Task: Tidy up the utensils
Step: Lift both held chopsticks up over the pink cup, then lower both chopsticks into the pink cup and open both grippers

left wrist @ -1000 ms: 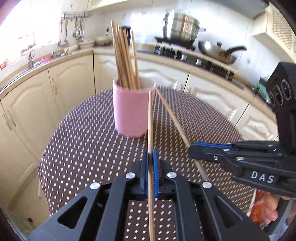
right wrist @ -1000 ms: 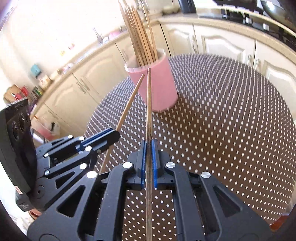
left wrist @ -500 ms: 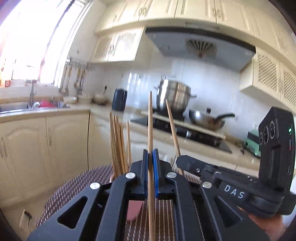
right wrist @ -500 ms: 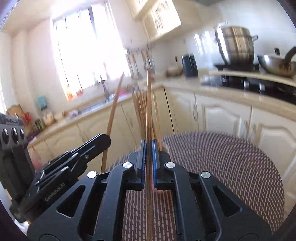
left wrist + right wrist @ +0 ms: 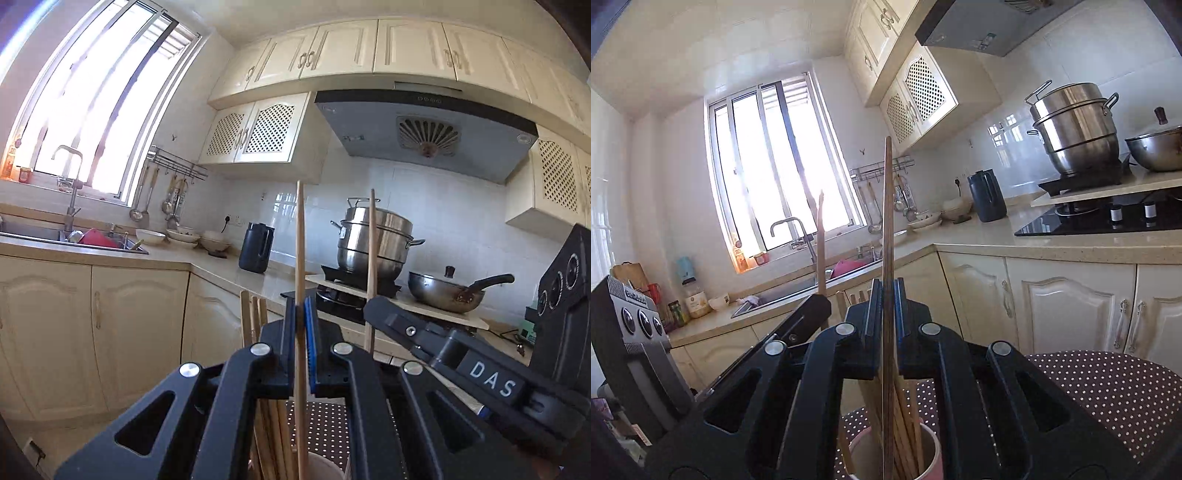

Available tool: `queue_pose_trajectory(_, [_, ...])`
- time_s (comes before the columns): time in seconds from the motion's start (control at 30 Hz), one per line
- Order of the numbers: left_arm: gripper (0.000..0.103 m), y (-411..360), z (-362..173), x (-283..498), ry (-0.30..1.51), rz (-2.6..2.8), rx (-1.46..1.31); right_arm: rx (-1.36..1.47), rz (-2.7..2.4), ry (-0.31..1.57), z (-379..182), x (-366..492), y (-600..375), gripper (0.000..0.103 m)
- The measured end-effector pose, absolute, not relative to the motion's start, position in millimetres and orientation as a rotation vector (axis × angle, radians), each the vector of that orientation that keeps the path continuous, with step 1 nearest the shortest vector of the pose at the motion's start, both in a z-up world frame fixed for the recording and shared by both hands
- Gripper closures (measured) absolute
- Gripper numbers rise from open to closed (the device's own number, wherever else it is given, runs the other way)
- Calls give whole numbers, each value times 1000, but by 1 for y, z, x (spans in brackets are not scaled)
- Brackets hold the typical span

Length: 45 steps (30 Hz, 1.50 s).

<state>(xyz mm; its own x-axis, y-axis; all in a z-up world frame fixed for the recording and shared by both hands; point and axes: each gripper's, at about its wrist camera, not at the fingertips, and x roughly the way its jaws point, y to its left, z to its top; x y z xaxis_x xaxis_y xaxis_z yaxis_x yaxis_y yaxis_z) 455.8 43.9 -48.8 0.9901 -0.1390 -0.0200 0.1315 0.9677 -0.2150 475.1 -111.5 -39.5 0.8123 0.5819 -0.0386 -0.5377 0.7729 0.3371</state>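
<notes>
A stacked steel steamer pot (image 5: 376, 240) stands on the stove, with a lidded wok (image 5: 448, 293) just beside it under a grey range hood (image 5: 424, 136). A dark kettle (image 5: 256, 247) sits on the counter (image 5: 1052, 245) near a few white bowls (image 5: 183, 236). Ladles hang from a wall rack (image 5: 173, 168) near the faucet (image 5: 72, 184) and sink (image 5: 44, 234), below a bright window (image 5: 775, 166). Cream cabinets (image 5: 1071, 314) line the walls.

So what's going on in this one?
A person holds two grippers, each shut on one wooden chopstick. The left gripper holds its chopstick upright, and the right gripper holds its chopstick the same way. Both are above the pink cup of chopsticks on the dotted table. Neither chopstick has been released yet.
</notes>
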Motion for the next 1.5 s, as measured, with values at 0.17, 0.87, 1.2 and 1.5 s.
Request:
queue_pose_trajectory(0.17, [97, 42, -70, 471, 70, -125, -197, 308, 616, 164, -57, 486, -108, 96])
queue_pose_trajectory(0.87, [97, 46, -102, 423, 178, -113, -165, 170, 600, 217, -80, 434, -113, 96])
queue_pose_trajectory(1.2, [96, 54, -107, 407, 244, -110, -172, 127, 566, 310, -103, 430, -105, 96])
queue_pose_trajectory(1.5, [63, 59, -92, 371, 272, -76, -153, 145, 544, 300, -86, 394, -113, 53])
